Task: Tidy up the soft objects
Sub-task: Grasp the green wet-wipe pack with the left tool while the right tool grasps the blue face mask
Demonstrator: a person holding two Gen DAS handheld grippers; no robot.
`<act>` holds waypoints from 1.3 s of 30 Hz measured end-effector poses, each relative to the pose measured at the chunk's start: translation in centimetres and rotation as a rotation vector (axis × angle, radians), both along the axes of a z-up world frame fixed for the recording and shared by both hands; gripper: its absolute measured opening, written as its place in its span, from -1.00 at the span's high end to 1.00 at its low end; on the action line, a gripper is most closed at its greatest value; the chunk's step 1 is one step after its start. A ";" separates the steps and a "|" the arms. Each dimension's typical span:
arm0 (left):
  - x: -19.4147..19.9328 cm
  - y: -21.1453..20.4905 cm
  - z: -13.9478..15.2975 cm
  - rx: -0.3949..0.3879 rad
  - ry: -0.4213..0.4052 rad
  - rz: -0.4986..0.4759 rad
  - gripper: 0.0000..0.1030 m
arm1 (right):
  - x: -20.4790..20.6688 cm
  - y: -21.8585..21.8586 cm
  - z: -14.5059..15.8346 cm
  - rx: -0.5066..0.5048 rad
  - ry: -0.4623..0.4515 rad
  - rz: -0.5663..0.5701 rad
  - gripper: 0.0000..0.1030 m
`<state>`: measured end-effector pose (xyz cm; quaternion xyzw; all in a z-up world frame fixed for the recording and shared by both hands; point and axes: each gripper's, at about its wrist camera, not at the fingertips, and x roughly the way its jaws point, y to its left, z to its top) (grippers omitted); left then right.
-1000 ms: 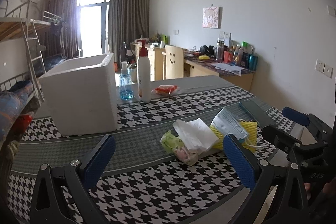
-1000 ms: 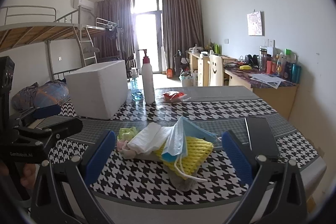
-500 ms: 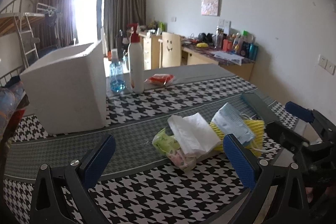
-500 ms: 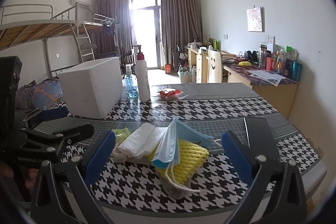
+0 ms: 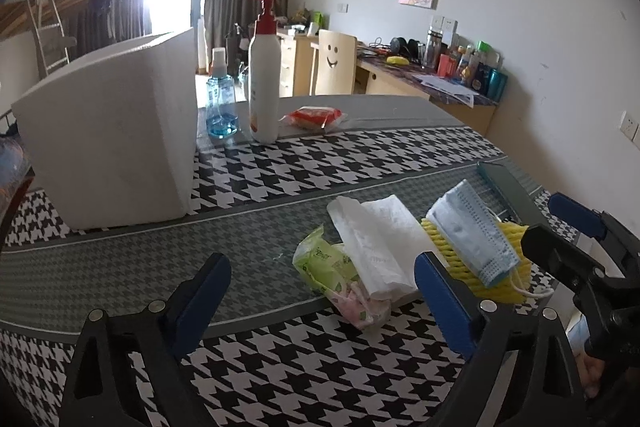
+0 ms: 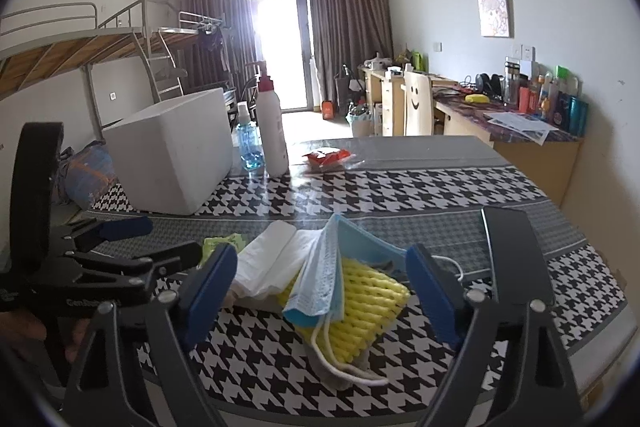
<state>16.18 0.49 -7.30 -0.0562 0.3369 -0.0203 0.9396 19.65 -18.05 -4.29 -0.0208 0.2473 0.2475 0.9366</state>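
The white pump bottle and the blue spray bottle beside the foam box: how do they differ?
The pump bottle is much taller than the spray bottle. The pump bottle is opaque white with a red pump head; the spray bottle is clear, with blue liquid low in it and a pale cap. The pump bottle stands nearer the red packet, the spray bottle nearer the foam box. Both stand upright at the far side of the table.

Sitting at frame left on the bench (image 5: pixel 280 187): foam box (image 5: pixel 116 143). Standing right of it: spray bottle (image 5: pixel 221 99), pump bottle (image 5: pixel 264 75). Lying lower right: mask (image 5: pixel 472 231) over netting (image 5: pixel 496 279), beside tissue (image 5: pixel 380 239).
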 end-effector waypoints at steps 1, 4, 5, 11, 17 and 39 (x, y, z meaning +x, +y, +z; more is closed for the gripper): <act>0.3 0.1 -0.1 -0.003 0.006 0.005 -0.72 | 0.0 0.1 0.0 -0.003 0.001 0.002 -0.73; 1.0 0.6 -0.7 -0.028 0.038 0.022 -0.51 | 0.3 0.4 0.0 -0.011 0.006 0.009 -0.73; 1.2 0.8 -0.9 -0.038 0.052 0.023 -0.46 | 0.4 0.5 0.0 -0.013 0.008 0.012 -0.73; 2.3 1.1 -2.5 -0.082 0.132 0.025 -0.23 | 0.8 1.1 -0.1 -0.027 0.016 0.028 -0.68; 2.9 0.8 -3.3 -0.106 0.173 0.006 -0.03 | 1.1 1.4 -0.4 -0.034 0.028 0.038 -0.66; 3.3 -0.2 -3.4 -0.101 0.162 -0.079 0.64 | 2.3 1.4 -2.0 -0.080 0.141 0.030 0.39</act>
